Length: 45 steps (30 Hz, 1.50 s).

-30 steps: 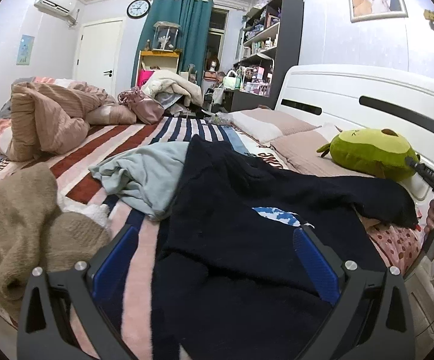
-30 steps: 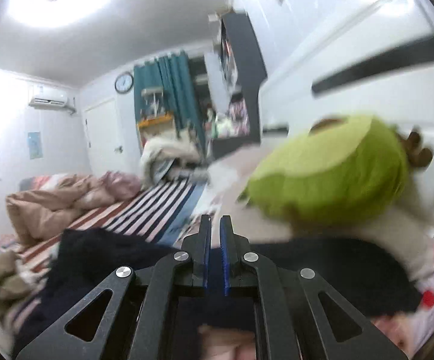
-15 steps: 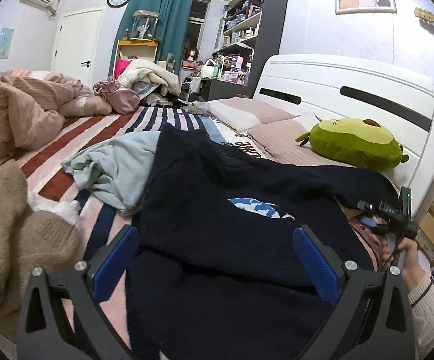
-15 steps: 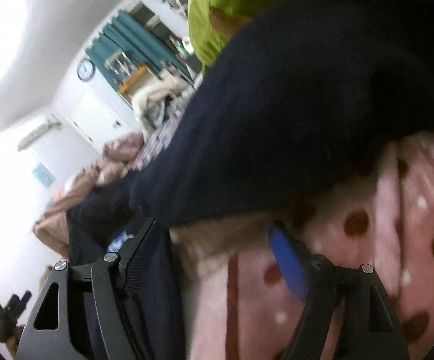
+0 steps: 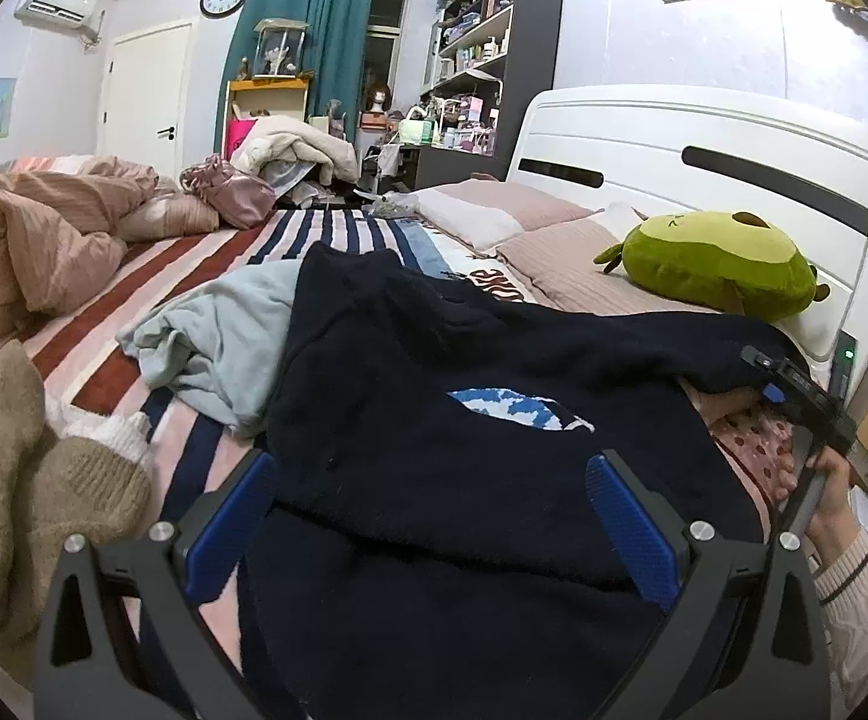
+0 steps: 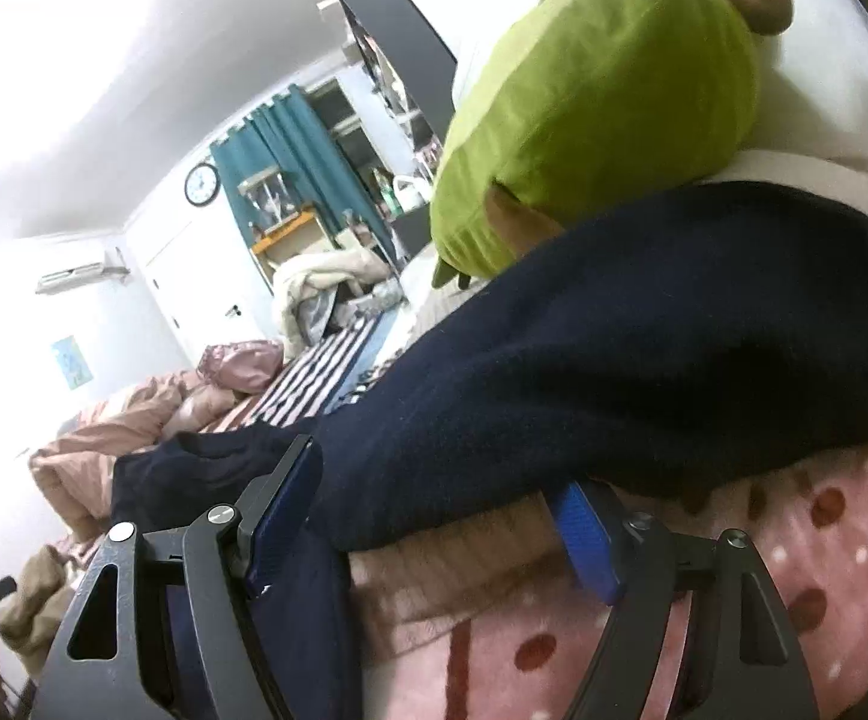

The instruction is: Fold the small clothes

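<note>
Right tongs (image 6: pixel 434 516): jaws have just been opening and now stand apart, blue pads either side of the navy sleeve's lower edge, not pressing it; a second ago they were pinched together up near the green toy, so the sleeve looks freshly let go at the far right of the bed.
Left tongs (image 5: pixel 434 516): jaws wide apart, hanging over the near hem of the sweater, gripping nothing; the view has shifted a little since a second ago.
What that means: my guess is the spreading-out step is about done, with the sleeve stretched toward the headboard, so the folding proper can begin; no fold is made yet.
Bed (image 5: pixel 134 276): broad striped cover in red, pink, navy and white, soft and slightly rumpled; a pink spotted fleece lies at the right edge beneath the sleeve.
Navy sweater (image 5: pixel 434 420): the task's garment, lying across the near middle of the bed, fuzzy thick knit, dark, with a blue-and-white patch showing on the chest; one sleeve runs right, ending beside the toy.
Tan knit (image 5: pixel 8 480): chunky ribbed heap at the near left, well apart from the tongs.
Pale blue garment (image 5: pixel 218 342): limp, crumpled cotton, partly tucked under the sweater's left side.
Green plush toy (image 5: pixel 715 264): rounded, velvety, resting on a pillow against the white headboard.
Person's hand (image 5: pixel 832 486): at the far right, holding the other tool's handle, cream knitted cuff.
</note>
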Motion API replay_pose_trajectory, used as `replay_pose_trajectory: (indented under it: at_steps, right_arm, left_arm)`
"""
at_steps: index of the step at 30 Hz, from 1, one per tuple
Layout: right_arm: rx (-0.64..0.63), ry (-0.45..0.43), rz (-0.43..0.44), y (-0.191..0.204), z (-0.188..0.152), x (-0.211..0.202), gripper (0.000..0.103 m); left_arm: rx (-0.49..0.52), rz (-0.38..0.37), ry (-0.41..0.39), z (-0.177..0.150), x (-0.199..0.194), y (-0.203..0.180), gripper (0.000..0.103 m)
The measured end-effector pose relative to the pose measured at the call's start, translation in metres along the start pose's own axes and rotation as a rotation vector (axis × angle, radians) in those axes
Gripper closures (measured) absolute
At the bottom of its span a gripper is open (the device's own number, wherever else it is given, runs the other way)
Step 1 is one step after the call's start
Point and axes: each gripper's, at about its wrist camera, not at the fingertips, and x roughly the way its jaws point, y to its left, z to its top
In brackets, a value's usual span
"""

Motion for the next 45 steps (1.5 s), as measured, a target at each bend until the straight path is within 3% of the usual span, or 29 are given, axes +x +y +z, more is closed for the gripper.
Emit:
replay_pose_trajectory:
  at_steps: [1, 4, 5, 6, 7, 12, 15, 17, 18, 20, 22, 24, 25, 28, 30, 32, 34, 36, 42, 45]
  right_arm:
    - [0.03, 0.007, -0.003, -0.005, 0.002, 0.005, 0.031]
    - [0.07, -0.04, -0.02, -0.002, 0.006, 0.014, 0.037]
    - [0.053, -0.055, -0.044, 0.002, 0.009, 0.015, 0.06]
    - [0.007, -0.064, -0.087, 0.008, 0.015, 0.017, 0.09]
    - [-0.025, -0.074, -0.102, 0.014, 0.021, 0.017, 0.096]
    - [-0.28, -0.185, -0.147, 0.064, 0.045, 0.0, 0.097]
    - [-0.473, -0.186, -0.094, 0.117, 0.042, -0.004, 0.097]
    - [-0.656, -0.117, -0.018, 0.154, 0.026, -0.001, 0.097]
    - [-0.763, -0.031, 0.039, 0.173, 0.01, 0.007, 0.097]
    - [-0.834, 0.152, 0.121, 0.197, -0.02, 0.029, 0.097]
    - [-0.818, 0.397, 0.159, 0.198, -0.059, 0.064, 0.097]
    - [-0.747, 0.582, 0.161, 0.178, -0.09, 0.096, 0.096]
    - [-0.698, 0.624, 0.161, 0.164, -0.096, 0.107, 0.096]
    - [-0.556, 0.628, 0.182, 0.133, -0.08, 0.114, 0.085]
    - [-0.469, 0.607, 0.196, 0.114, -0.059, 0.107, 0.057]
    - [-0.418, 0.563, 0.212, 0.107, -0.047, 0.095, 0.044]
    - [-0.357, 0.52, 0.208, 0.073, -0.028, 0.076, 0.036]
    - [-0.273, 0.493, 0.184, 0.034, -0.014, 0.066, 0.014]
    - [0.019, 0.432, 0.137, -0.058, 0.003, 0.073, 0.013]
    - [0.074, 0.405, 0.108, -0.086, 0.018, 0.089, 0.013]
  left_arm:
    - [-0.001, -0.001, -0.002, 0.0, -0.001, 0.0, 0.001]
    - [0.001, 0.008, -0.006, 0.0, -0.003, 0.003, 0.001]
    - [0.002, 0.013, -0.006, 0.0, -0.004, 0.004, 0.001]
    - [0.002, 0.02, -0.008, -0.001, -0.006, 0.006, 0.001]
    - [-0.001, 0.027, -0.012, -0.001, -0.008, 0.009, 0.001]
    - [-0.04, 0.033, -0.032, -0.003, -0.016, 0.023, 0.001]
    - [-0.055, 0.032, -0.047, -0.006, -0.023, 0.03, 0.001]
    - [-0.064, 0.033, -0.056, -0.009, -0.028, 0.034, 0.001]
    - [-0.072, 0.032, -0.061, -0.01, -0.03, 0.037, 0.001]
    - [-0.087, 0.03, -0.068, -0.013, -0.035, 0.042, 0.001]
    - [-0.099, 0.029, -0.073, -0.016, -0.039, 0.047, 0.001]
    - [-0.107, 0.033, -0.074, -0.019, -0.044, 0.054, 0.001]
    - [-0.107, 0.038, -0.073, -0.02, -0.046, 0.056, 0.001]
    - [-0.108, 0.056, -0.074, -0.021, -0.052, 0.063, 0.001]
    - [-0.114, 0.053, -0.083, -0.021, -0.055, 0.065, 0.001]
    - [-0.116, 0.045, -0.09, -0.022, -0.056, 0.065, 0.001]
    - [-0.111, 0.044, -0.089, -0.022, -0.055, 0.062, 0.001]
    - [-0.106, 0.045, -0.088, -0.021, -0.054, 0.06, 0.001]
    - [-0.09, 0.042, -0.083, -0.014, -0.048, 0.048, 0.001]
    - [-0.079, 0.054, -0.075, -0.013, -0.045, 0.042, 0.001]
